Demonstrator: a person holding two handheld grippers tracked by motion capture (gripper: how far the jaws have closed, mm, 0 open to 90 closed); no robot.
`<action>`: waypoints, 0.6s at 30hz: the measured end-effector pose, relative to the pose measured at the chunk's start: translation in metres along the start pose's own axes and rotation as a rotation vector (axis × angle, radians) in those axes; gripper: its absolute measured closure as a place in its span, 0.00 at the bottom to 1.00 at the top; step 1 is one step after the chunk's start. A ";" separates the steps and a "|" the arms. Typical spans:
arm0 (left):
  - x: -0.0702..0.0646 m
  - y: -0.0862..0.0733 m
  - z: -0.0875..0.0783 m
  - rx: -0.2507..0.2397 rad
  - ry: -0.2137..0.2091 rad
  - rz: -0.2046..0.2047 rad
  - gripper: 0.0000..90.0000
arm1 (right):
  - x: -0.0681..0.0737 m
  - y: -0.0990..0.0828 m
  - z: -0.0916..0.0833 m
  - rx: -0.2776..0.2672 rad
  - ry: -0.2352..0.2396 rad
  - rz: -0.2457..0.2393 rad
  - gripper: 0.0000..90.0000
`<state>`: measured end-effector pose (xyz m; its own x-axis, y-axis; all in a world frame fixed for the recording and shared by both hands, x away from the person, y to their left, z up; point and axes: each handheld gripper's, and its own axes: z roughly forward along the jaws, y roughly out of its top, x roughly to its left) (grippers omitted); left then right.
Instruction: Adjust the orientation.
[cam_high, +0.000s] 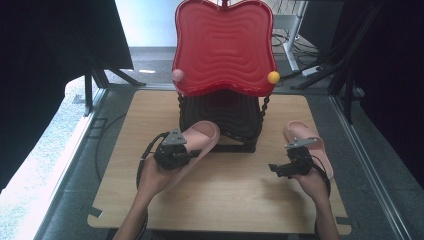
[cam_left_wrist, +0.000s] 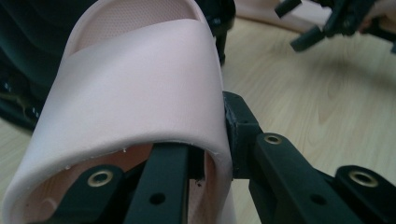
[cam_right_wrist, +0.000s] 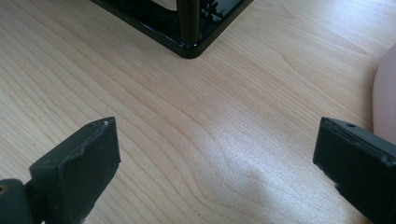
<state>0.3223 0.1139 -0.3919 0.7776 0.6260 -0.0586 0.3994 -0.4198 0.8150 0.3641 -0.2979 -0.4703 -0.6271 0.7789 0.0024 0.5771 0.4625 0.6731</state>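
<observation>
Left hand-held gripper (cam_high: 186, 146) clamped on pink slipper (cam_high: 200, 137) strap, raised; right hand-held gripper (cam_high: 278, 170) wide open, empty, low.

A pale pink slide slipper (cam_high: 197, 137) with a broad strap over the front is lifted off the wooden table, tilted, its open end pointing toward the black rack base. It sits just left of and in front of that base, overlapping its corner in the high view. A matching pink slipper (cam_high: 303, 135) lies flat on the table, sole down, to the right of the rack base, apart from it.
</observation>
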 end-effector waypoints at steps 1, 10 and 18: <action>-0.001 0.002 0.002 -0.007 0.008 -0.008 0.89 | 0.000 0.000 0.000 -0.002 -0.001 -0.001 0.01; -0.009 0.026 0.021 -0.091 0.099 -0.061 0.89 | 0.001 0.000 0.000 -0.003 -0.002 -0.005 0.01; -0.007 0.046 0.041 -0.176 0.205 -0.129 0.87 | 0.000 0.000 -0.002 -0.007 -0.009 -0.003 0.02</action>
<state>0.3551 0.0640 -0.3778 0.6043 0.7941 -0.0653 0.3844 -0.2187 0.8969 0.3635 -0.2984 -0.4688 -0.6242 0.7812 -0.0060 0.5714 0.4617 0.6785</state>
